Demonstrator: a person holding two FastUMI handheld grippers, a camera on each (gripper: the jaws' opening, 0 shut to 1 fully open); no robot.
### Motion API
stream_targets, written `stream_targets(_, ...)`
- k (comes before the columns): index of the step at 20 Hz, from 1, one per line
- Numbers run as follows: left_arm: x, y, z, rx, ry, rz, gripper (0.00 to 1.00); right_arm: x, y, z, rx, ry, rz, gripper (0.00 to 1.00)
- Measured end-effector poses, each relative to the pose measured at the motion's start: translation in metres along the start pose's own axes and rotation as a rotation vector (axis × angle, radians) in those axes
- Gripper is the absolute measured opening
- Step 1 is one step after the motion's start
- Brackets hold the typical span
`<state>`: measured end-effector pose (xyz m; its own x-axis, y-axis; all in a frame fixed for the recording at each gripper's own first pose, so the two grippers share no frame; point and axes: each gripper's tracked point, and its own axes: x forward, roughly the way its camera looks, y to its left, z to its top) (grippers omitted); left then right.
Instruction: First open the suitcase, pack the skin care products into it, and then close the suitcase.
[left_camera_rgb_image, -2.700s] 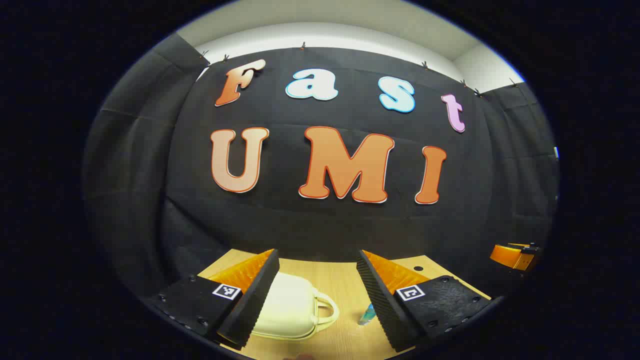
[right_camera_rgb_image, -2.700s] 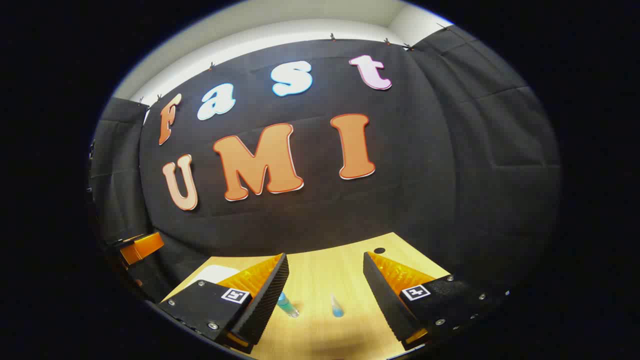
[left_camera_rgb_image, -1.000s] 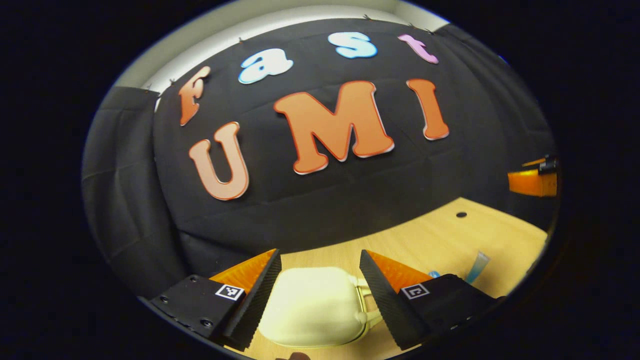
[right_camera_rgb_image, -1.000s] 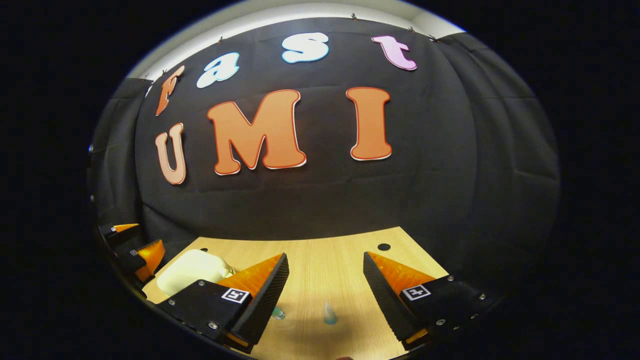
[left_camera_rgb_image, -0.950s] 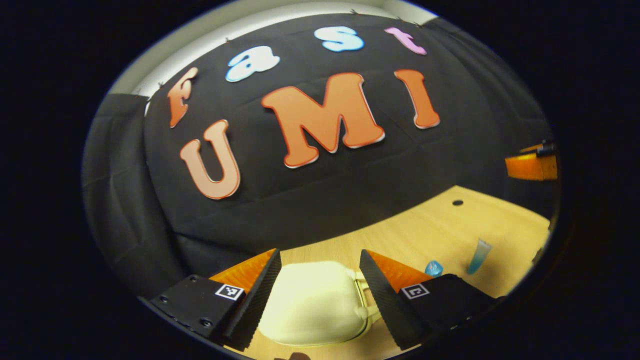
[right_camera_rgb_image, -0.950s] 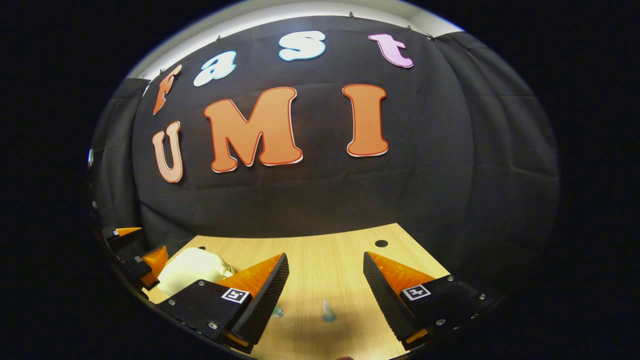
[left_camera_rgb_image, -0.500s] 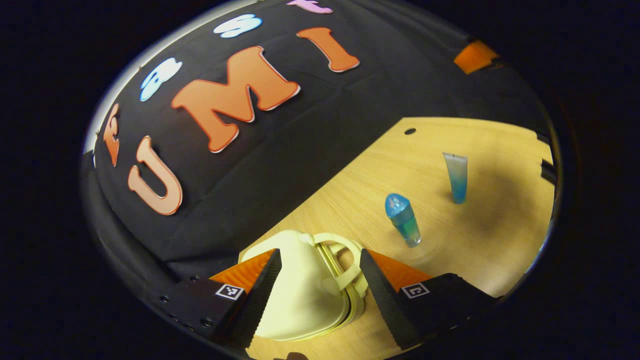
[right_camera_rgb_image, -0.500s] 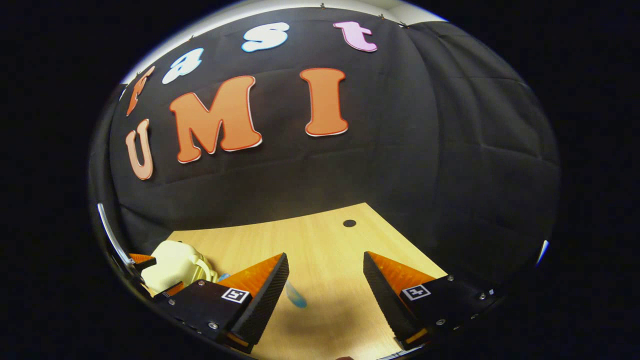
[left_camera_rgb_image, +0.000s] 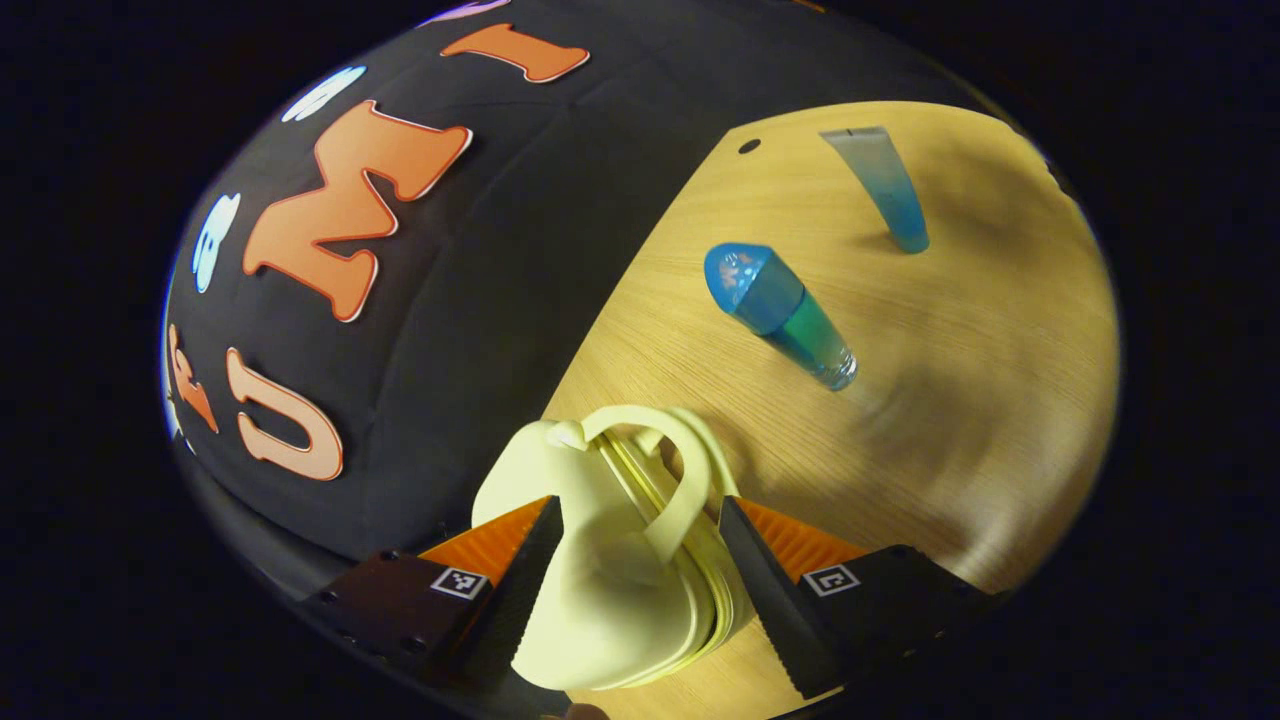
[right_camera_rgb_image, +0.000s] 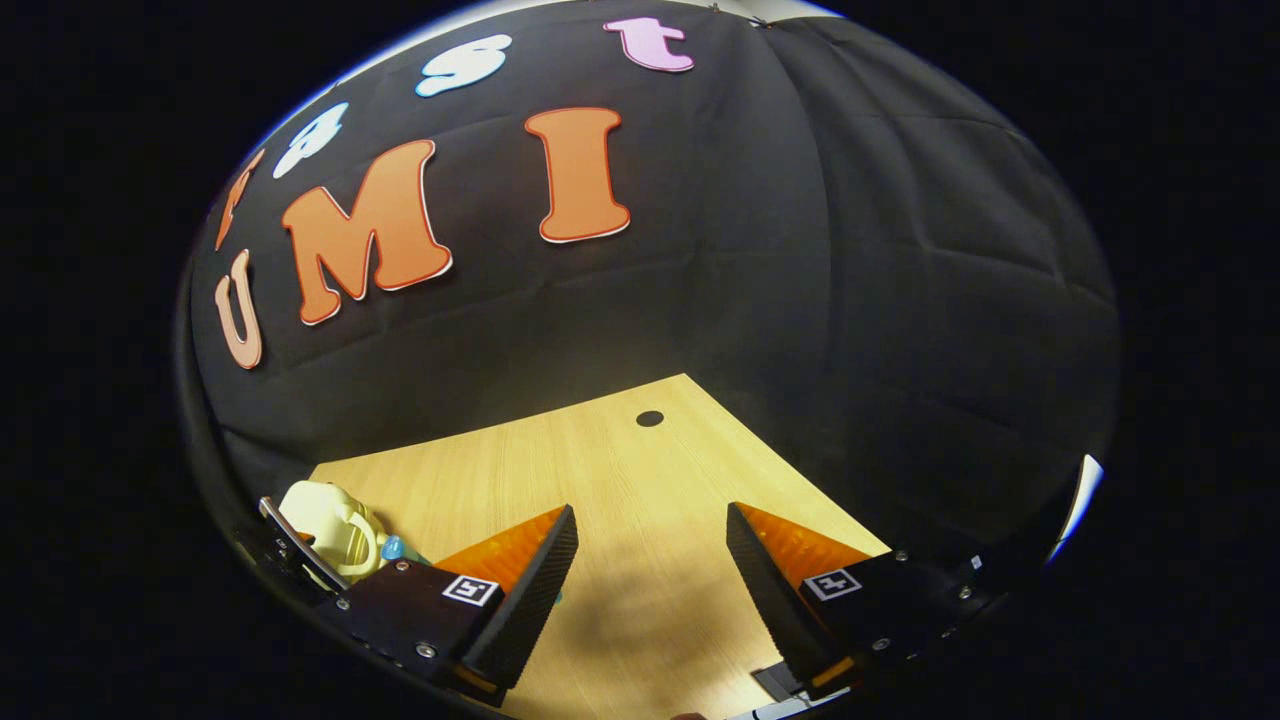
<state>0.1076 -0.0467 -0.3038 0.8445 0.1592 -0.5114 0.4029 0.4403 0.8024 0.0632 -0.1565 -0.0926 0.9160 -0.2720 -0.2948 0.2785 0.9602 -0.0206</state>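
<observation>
A small cream suitcase (left_camera_rgb_image: 600, 590), shut and with its handle (left_camera_rgb_image: 680, 480) facing me, lies on the wooden table (left_camera_rgb_image: 950, 420) between the fingers of my left gripper (left_camera_rgb_image: 637, 508). The jaws stand wide apart on either side of it, the left finger close against its shell. Beyond it lie a blue-capped bottle (left_camera_rgb_image: 778, 312) and a translucent blue tube (left_camera_rgb_image: 885, 190). In the right gripper view my right gripper (right_camera_rgb_image: 650, 520) hangs open over bare table (right_camera_rgb_image: 600, 470), with nothing between its fingers. The suitcase (right_camera_rgb_image: 335, 530) and the bottle's blue cap (right_camera_rgb_image: 392, 548) sit far left.
The black cloth wall stands close behind the table's far edge. A small dark hole (right_camera_rgb_image: 650, 418) marks the tabletop near that edge, also seen as a hole (left_camera_rgb_image: 748, 146) past the bottle. A grey object (right_camera_rgb_image: 772, 688) pokes in below the right gripper.
The left gripper has rolled and dropped toward the suitcase, which now sits deeper between its fingers. The right gripper has swung to the right, and the tube has left its view.
</observation>
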Motion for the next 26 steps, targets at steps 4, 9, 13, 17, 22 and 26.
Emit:
stream_targets(4,0.016,0.002,0.009,0.034,0.0,0.018,0.97,0.005,-0.002,-0.005,-0.02,0.017,-0.018,0.95)
stream_targets(9,0.037,-0.008,0.006,0.065,0.029,-0.034,0.9,0.014,-0.006,-0.009,0.012,0.041,-0.038,0.95)
stream_targets(13,0.042,-0.028,0.004,0.111,0.073,-0.109,0.34,0.02,0.006,-0.001,0.009,0.04,-0.036,0.95)
stream_targets(17,0.036,-0.026,0.014,0.101,0.045,-0.149,0.11,0.021,0.018,0.001,-0.013,0.026,-0.02,0.95)
stream_targets(22,0.023,-0.013,0.023,-0.144,0.056,-0.25,0.11,0.02,0.043,0.01,-0.04,-0.011,0.018,0.95)
stream_targets(26,0.004,0.025,0.034,-0.36,-0.004,-0.286,0.11,0.011,0.073,0.016,-0.051,-0.052,0.045,0.95)
